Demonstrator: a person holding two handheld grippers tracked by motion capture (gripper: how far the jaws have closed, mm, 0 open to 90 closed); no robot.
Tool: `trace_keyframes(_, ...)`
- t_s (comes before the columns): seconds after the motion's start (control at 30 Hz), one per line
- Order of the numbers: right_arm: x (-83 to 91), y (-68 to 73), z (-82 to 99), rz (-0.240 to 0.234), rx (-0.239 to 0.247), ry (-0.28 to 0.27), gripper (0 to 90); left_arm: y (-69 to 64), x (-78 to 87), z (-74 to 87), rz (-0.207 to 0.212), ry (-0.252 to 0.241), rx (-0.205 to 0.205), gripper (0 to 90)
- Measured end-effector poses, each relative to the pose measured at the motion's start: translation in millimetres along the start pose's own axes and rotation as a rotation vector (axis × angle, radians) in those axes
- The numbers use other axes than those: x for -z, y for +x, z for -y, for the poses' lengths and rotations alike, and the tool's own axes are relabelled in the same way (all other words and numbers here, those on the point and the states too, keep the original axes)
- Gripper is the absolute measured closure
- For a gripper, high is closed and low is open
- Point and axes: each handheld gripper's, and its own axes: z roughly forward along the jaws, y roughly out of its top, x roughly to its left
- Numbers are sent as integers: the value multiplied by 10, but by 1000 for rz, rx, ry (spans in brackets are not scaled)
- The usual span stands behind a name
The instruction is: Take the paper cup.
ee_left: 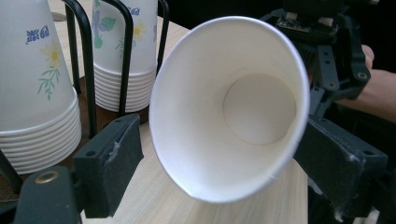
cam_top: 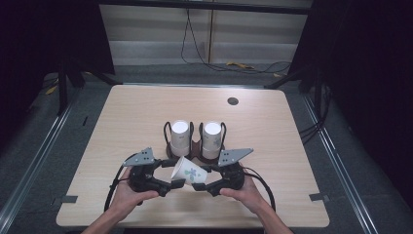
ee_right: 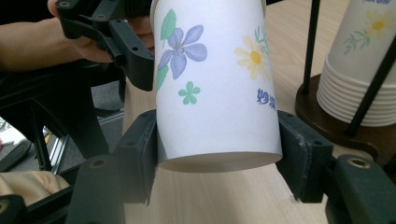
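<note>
A flowered paper cup hangs on its side above the table's near middle, between my two grippers. My right gripper is shut on the cup's base, with both pads pressed on the cup just above its bottom rim. My left gripper stands open around the cup's wide mouth. In the left gripper view one pad is a little apart from the cup, and the other jaw lies against its rim.
Two stacks of upside-down cups stand in a black wire holder just behind the grippers, close to the held cup. A round hole sits in the tabletop at the far right. Floor cables run beyond the table.
</note>
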Motion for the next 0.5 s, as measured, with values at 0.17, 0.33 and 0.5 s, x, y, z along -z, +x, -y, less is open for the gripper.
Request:
trace_keyframes(0.17,-19,12,-2,-3,12,-20,372,3,-11,-2,13,-9,13,155)
trace_keyframes(0.33,-59,30,4,-6,28,-16,372,-14,-48,-14,28,-16,31,155)
trace_keyframes(0.5,-69,45,2,-16,37,-21,372,-38,-69,-24,32,-21,23,149)
